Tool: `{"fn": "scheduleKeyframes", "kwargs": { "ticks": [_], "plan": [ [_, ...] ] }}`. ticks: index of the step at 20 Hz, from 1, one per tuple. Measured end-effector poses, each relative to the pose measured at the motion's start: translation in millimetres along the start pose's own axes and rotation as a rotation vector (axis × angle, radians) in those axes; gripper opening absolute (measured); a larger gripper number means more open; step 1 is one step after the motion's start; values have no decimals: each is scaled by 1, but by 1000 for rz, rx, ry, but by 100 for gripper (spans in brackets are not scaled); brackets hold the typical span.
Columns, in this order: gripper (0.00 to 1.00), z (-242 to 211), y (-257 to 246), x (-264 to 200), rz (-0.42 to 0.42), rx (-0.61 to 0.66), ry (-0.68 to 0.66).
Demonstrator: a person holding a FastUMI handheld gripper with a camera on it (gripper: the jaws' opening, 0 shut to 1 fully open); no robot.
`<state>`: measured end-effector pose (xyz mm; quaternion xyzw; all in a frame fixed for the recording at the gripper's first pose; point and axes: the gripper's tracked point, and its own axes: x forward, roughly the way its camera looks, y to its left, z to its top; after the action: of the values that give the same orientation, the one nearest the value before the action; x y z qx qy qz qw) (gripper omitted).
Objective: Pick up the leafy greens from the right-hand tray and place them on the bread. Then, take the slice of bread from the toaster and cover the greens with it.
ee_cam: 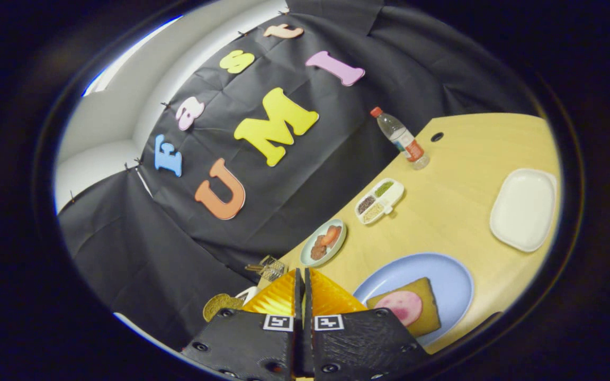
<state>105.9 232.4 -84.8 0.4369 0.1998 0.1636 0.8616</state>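
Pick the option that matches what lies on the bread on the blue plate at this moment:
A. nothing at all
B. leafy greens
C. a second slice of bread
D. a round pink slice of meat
D: the bread on the blue plate carries a round pink slice, with no greens or top slice on it, while the gripper has its fingers closed together, holding nothing.

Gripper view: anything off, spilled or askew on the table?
Nothing spilled or damaged. One oddity: the white tray lies bare, no leafy greens on it. The bread on the blue plate carries one pink slice. Gripper fingers are together, holding nothing.
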Motion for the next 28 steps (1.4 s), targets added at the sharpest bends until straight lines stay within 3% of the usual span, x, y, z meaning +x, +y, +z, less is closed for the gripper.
{"fn": "scheduleKeyframes", "kwargs": {
  "ticks": [5,11,14,16,19,20,23,28],
  "plan": [
    [0,-6,-47,1,-99,37,-13],
    [0,1,-94,-10,-215,-40,-26],
    [15,-6,-110,-13,-246,-67,21],
    [31,-3,-115,-19,-261,-92,18],
    [77,14,-120,-33,-317,-150,-34],
    [83,22,-116,-36,-322,-181,-60],
    [91,41,-93,-49,-316,-309,-135],
    [94,54,-30,-64,-285,-539,-225]
  ]
}}
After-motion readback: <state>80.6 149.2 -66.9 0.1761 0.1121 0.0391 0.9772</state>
